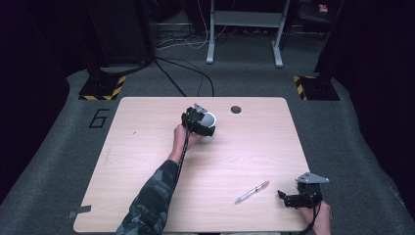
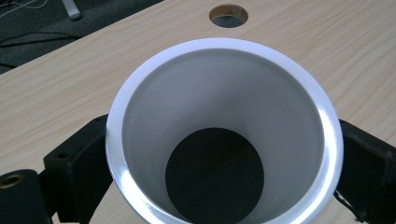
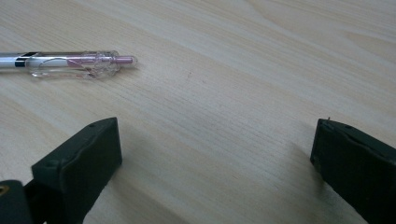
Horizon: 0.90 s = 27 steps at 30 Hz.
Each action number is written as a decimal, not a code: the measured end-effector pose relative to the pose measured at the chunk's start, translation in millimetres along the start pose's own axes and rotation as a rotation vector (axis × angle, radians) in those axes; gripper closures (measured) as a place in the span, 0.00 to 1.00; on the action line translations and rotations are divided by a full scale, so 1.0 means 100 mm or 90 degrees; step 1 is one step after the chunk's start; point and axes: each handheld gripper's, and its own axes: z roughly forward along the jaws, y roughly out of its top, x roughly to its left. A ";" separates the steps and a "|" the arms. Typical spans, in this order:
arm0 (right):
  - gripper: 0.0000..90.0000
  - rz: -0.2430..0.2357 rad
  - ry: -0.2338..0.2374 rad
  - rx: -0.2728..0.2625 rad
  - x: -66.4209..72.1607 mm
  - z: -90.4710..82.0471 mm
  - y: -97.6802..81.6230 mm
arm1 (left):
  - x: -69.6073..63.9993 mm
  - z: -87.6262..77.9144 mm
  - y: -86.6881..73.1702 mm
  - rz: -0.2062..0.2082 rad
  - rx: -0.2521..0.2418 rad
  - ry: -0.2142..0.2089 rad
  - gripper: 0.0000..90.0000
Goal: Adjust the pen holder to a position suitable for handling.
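**Cup held, pen comes next**

My left hand-held gripper (image 1: 199, 122) has its two jaws pressed on both sides of the white cup (image 1: 208, 125). The cup stands on the desk (image 1: 147, 147), near the far edge, at about 12 o'clock from the middle. A small round hole (image 1: 236, 109) in the desk is just past it, toward 1 o'clock. In the left gripper view I look right down into the cup (image 2: 224, 135). It looks empty, with a dark bottom.

My right hand-held gripper (image 1: 299, 198) is low over the desk near the close edge, at about 5 o'clock. Its jaws are wide apart and hold nothing. The pen (image 1: 252, 192) lies flat just beside it, toward 9 o'clock. In the right gripper view the pen (image 3: 65, 64) is up at 10 o'clock, not between the jaws.

I think this is the step where I keep the cup in place and go for the pen. Next I should slide the right one over until the pen sits between the jaws. Then I close them softly. The pen is thin and round, so it could roll away.
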 end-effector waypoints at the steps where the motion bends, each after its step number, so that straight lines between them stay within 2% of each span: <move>1: 0.01 0.002 0.001 0.003 0.00 0.00 0.00 | 0.00 0.00 0.00 0.000 0.000 -0.001 0.07; 2: 0.01 0.002 -0.003 -0.004 0.01 0.00 0.00 | 0.01 -0.01 0.00 0.010 0.006 -0.004 0.07; 4: 0.02 0.004 -0.003 -0.007 0.01 0.01 0.00 | 0.01 -0.01 -0.01 0.008 0.001 -0.008 0.07; 5: 0.01 0.004 -0.003 -0.007 0.01 0.01 0.00 | 0.01 -0.03 -0.01 0.018 0.009 -0.010 0.07; 8: 0.02 0.004 -0.003 -0.007 0.01 0.01 0.00 | 0.00 -0.04 -0.03 0.014 0.003 -0.017 0.07; 10: 0.02 0.004 -0.003 -0.007 0.01 0.01 0.00 | -0.01 -0.06 -0.03 0.026 0.017 -0.021 0.07; 12: 0.01 0.003 -0.003 -0.007 0.01 0.01 0.00 | -0.04 -0.06 -0.04 0.013 -0.003 -0.023 0.07; 13: 0.02 0.004 -0.003 -0.007 0.01 0.01 0.00 | -0.04 -0.08 -0.05 0.023 0.007 -0.027 0.07; 14: 0.02 0.004 -0.003 -0.008 0.01 0.01 0.00 | -0.05 -0.08 -0.06 0.018 -0.001 -0.027 0.07; 16: 0.02 0.004 -0.002 -0.006 0.01 0.00 0.00 | -0.07 -0.11 -0.07 0.025 0.006 -0.035 0.07; 17: 0.02 0.002 -0.003 -0.004 0.01 0.00 0.00 | -0.08 -0.11 -0.08 0.023 -0.001 -0.035 0.07; 18: 0.02 0.002 -0.002 -0.004 0.00 0.00 0.00 | -0.08 -0.13 -0.09 0.036 0.008 -0.040 0.07; 23: 0.02 0.002 0.000 0.003 0.00 0.00 0.00 | -0.14 -0.18 -0.13 0.041 0.003 -0.051 0.07; 24: 0.02 0.002 0.001 0.002 0.00 0.00 0.00 | -0.14 -0.20 -0.14 0.050 0.011 -0.052 0.07; 25: 0.02 0.002 0.000 0.003 0.00 0.00 0.00 | -0.16 -0.19 -0.15 0.044 -0.001 -0.054 0.07; 27: 0.02 0.001 0.001 0.003 0.00 0.00 0.00 | -0.17 -0.22 -0.17 0.050 0.004 -0.057 0.07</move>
